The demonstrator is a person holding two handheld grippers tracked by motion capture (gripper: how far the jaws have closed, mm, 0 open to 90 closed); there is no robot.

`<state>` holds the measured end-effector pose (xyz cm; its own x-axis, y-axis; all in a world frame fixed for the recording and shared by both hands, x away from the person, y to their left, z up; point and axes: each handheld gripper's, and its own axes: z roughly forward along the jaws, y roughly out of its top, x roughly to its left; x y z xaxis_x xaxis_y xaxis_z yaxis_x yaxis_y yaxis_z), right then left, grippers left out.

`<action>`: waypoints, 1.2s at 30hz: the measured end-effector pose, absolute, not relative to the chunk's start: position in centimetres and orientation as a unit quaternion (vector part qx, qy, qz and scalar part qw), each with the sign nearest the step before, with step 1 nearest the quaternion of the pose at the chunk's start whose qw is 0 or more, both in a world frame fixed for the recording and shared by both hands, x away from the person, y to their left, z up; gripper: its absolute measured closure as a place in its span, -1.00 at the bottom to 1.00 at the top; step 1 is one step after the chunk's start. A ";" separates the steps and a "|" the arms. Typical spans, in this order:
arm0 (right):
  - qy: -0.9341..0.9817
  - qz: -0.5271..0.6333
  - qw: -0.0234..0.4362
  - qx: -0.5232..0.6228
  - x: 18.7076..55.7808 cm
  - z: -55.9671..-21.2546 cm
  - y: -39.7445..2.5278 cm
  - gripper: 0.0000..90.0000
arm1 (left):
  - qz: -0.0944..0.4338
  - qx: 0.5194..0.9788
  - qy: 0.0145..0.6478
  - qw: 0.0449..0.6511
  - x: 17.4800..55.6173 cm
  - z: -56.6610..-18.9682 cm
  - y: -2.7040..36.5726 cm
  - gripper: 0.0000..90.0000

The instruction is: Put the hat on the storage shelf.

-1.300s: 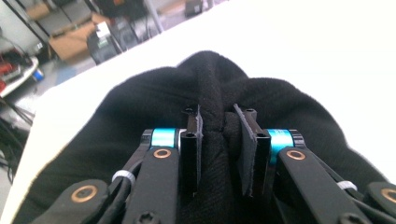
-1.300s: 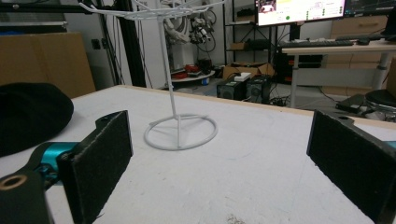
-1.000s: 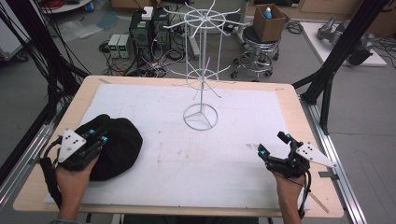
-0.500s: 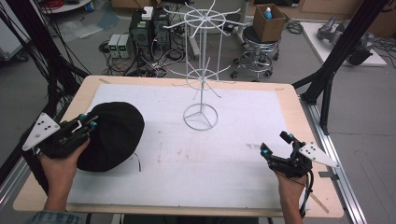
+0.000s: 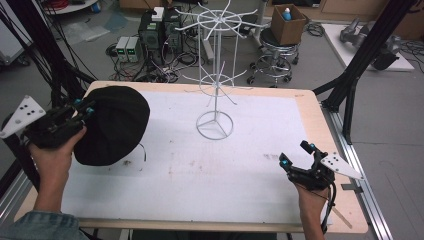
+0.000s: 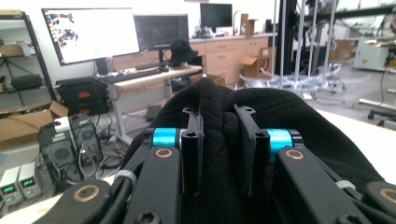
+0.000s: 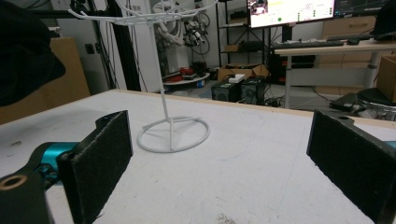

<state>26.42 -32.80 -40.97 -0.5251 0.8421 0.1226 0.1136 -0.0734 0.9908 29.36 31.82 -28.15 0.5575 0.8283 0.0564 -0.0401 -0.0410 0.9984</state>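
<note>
1. Left tool (image 5: 82, 111): jaws clamped on a fold of the black cap (image 5: 112, 125), held raised above the desk (image 5: 310, 107).
2. Right tool (image 5: 296, 155): jaws spread wide, empty; white wire rack (image 5: 215, 80) stands ahead of it.

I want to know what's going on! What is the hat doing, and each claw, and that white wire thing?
Black hat: pinched by the left claw, lifted, tilted up off the table.
Left claw: shut on the hat's fabric.
Right claw: open, holding nothing, low over the table.
White wire rack: upright, hooks bare.
</note>
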 end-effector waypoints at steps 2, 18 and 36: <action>0.615 0.621 0.293 0.389 26.4 -41.0 -32.8 -0.87 | 0.350 0.627 0.308 0.624 29.7 -27.5 32.1 0.64; 0.616 0.621 0.293 0.386 26.5 -41.0 -32.8 -0.87 | 0.337 0.616 0.244 0.669 31.9 -21.3 33.2 0.64; 0.617 0.621 0.291 0.386 26.6 -41.1 -32.8 -0.87 | 0.322 0.590 0.230 0.704 34.6 -16.6 32.7 0.64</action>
<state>26.58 -32.80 -41.06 -0.5327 0.8377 0.1203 0.1136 -0.0700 0.9911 34.64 32.71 -16.62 0.6865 0.7249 0.0570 -0.1825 0.0958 0.9785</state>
